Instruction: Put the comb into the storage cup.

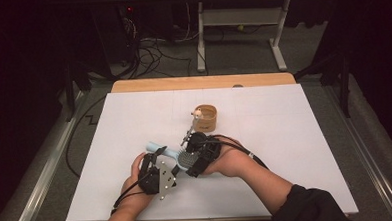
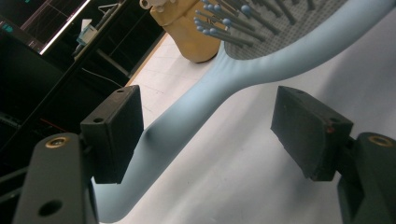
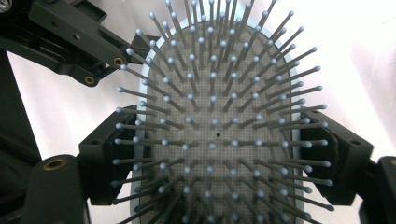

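Observation:
A light blue hairbrush (image 1: 185,160) with grey bristles lies low over the white board. My right gripper (image 1: 195,158) is shut on its oval head (image 3: 217,135), one pad on each side edge and the bristles facing its camera. My left gripper (image 1: 159,153) straddles the brush's handle (image 2: 196,107). Its jaws are open: the handle runs close by the left pad (image 2: 114,133), and the right pad (image 2: 308,128) stands clear of it. Just beyond the brush stands a small round wooden cup (image 1: 206,117) with a thin bead-tipped stick leaning out of it.
The white board (image 1: 295,136) covers a wooden table whose far edge (image 1: 203,82) shows behind it. Bare board lies to the left, right and back. Cables and the legs of a metal stand (image 1: 279,47) are on the floor beyond.

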Available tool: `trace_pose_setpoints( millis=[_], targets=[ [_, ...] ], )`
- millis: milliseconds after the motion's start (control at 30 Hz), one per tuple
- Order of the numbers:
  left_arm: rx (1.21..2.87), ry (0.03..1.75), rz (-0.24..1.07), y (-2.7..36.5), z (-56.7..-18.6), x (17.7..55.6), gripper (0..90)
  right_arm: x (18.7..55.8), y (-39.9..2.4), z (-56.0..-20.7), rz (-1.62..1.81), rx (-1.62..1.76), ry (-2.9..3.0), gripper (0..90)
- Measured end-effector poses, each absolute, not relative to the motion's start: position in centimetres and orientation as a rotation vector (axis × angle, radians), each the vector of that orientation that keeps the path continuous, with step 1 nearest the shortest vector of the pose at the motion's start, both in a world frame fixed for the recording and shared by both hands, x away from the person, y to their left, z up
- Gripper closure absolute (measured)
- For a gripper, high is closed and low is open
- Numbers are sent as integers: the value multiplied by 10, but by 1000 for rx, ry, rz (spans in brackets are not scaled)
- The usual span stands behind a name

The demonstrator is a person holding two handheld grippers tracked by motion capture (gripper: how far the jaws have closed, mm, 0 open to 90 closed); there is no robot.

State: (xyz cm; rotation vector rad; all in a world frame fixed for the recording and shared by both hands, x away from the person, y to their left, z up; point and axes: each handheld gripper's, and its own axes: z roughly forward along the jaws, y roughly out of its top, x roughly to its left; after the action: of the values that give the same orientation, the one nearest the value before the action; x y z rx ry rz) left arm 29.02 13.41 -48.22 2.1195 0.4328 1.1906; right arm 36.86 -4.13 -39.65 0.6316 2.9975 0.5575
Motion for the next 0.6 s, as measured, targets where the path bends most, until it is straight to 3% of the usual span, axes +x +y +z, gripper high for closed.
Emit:
trace_pose_setpoints(
  millis=[600],
  targets=[
    [2118, 413, 1245, 136, -483, 289, 363, 369, -38, -399, 547, 626, 3007, 205]
  ],
)
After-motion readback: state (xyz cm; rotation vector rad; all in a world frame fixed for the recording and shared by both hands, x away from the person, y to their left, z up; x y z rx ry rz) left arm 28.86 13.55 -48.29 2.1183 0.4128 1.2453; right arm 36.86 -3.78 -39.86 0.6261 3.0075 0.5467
